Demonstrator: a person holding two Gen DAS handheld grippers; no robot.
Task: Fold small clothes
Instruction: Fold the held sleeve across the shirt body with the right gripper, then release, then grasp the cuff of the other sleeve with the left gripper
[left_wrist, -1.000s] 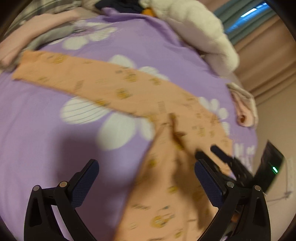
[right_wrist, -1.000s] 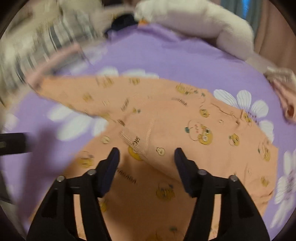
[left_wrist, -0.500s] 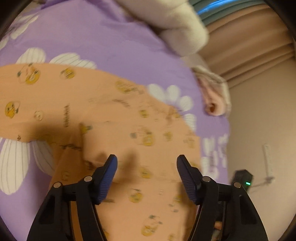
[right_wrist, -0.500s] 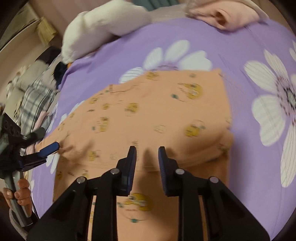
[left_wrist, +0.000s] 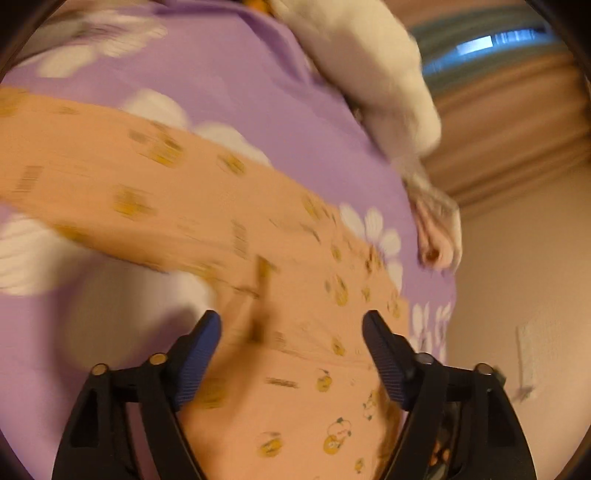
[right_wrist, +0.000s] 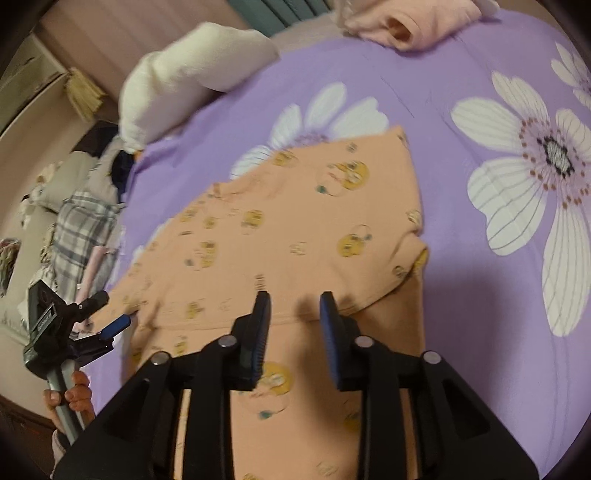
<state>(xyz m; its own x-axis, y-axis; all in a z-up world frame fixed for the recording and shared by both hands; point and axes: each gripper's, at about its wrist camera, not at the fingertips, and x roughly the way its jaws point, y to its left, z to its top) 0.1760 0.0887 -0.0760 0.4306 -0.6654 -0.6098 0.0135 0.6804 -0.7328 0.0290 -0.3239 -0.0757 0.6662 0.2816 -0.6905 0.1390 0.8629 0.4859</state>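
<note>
An orange child's garment (right_wrist: 295, 236) with yellow cartoon prints lies on the purple flowered bedspread (right_wrist: 461, 66), its top part folded over. In the left wrist view the garment (left_wrist: 229, 229) stretches left as a long piece. My left gripper (left_wrist: 291, 332) is open and empty just above the fold near the garment's middle. It also shows in the right wrist view (right_wrist: 107, 317), at the garment's left edge. My right gripper (right_wrist: 295, 306) is open with a narrow gap, empty, right over the folded edge.
A white pillow (right_wrist: 192, 70) lies at the back of the bed. A pink folded garment (right_wrist: 406, 18) sits at the far edge and shows in the left wrist view (left_wrist: 439, 229). Plaid and other clothes (right_wrist: 81, 229) are piled at the left. Curtains (left_wrist: 509, 122) hang behind.
The right gripper's fingers have spread a little wider over the folded edge. The left gripper's view has swung, showing more of the garment's long left piece; its fingers stay open.
</note>
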